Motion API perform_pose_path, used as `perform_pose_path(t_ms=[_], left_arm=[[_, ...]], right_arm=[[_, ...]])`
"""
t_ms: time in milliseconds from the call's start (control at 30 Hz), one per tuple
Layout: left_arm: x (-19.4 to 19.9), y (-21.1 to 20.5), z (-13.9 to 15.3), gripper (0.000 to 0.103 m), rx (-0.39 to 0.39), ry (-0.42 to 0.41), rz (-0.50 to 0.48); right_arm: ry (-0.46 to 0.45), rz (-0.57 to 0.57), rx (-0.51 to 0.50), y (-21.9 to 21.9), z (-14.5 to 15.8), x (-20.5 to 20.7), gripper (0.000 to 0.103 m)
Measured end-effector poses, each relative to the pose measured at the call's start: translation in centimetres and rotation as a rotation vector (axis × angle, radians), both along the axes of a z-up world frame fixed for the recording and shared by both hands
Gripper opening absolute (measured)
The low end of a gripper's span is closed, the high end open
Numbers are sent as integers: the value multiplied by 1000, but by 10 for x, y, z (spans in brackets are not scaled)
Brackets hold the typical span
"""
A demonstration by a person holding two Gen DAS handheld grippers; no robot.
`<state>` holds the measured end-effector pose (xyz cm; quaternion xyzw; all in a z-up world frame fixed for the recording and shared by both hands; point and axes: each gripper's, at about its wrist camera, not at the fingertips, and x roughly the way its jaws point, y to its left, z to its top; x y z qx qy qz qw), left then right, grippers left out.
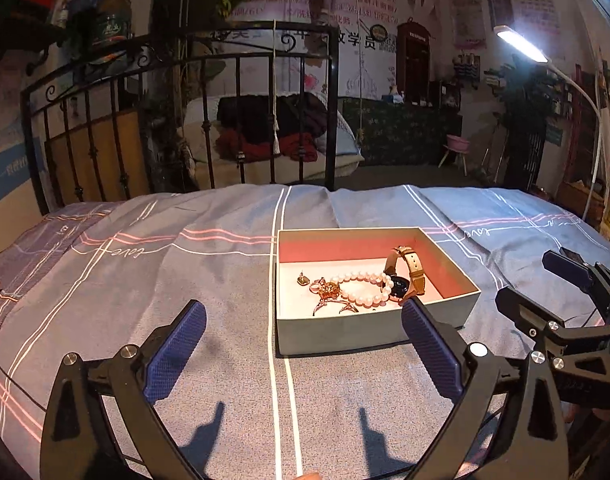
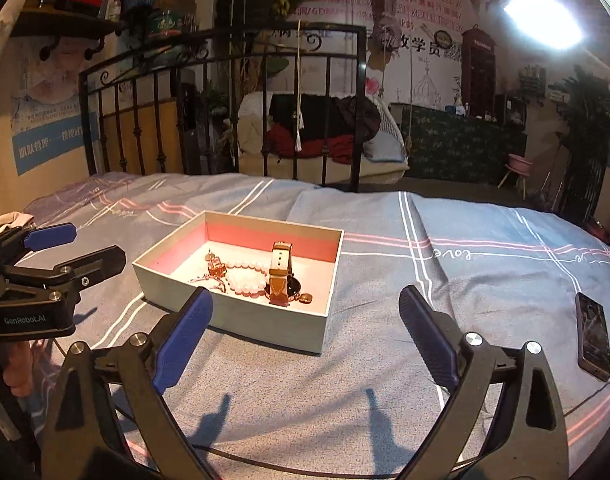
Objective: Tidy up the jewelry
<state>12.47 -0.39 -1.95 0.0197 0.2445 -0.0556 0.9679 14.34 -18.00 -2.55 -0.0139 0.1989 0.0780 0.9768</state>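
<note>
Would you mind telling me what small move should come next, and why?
Probably ease both grippers back and finish: the pearl bracelet, watch, brooch and rings all lie inside the box, while the left gripper and right gripper are open and empty.

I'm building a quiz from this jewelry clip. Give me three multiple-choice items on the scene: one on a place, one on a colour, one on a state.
1. Where does the pearl bracelet lie?
A. on the bedspread
B. inside the box
C. on the phone

2. What colour are the box's inner walls?
A. pink
B. green
C. black

3. How do the two grippers stand?
A. both open and empty
B. left shut on the watch
C. right shut on a ring

Key:
1 B: the pearl bracelet rests on the floor of the box, beside the watch.
2 A: the far inner wall shows pink.
3 A: the left gripper and the right gripper both have jaws spread wide, with nothing between them.
</note>
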Motion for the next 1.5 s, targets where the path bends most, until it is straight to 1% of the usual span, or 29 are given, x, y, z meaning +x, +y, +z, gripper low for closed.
perform_pose_path(t_ms=[167,200,300,467,700,1033,1400,1500], left_arm=[[-10,3,6,97,-14,-35,16],[-13,4,8,97,-17,-47,23],[-16,5,12,97,-21,-70,28],[-20,7,16,97,-26,-88,38],[-26,5,17,97,-11,-99,41],[-28,6,17,97,-5,-87,44],[-27,4,18,97,-5,-81,40],[-28,2,17,97,5,-82,38]], right_arm=[[-93,-4,11,4,14,-20,95],[-105,-4,9,4,17,-23,97],[-128,0,7,4,22,-32,97],[-139,-2,14,1,24,-41,97],[-141,-8,22,0,25,-40,97],[-154,-18,34,-3,26,-42,97],[-135,-5,37,1,24,-40,97],[-133,-5,37,1,24,-40,97]])
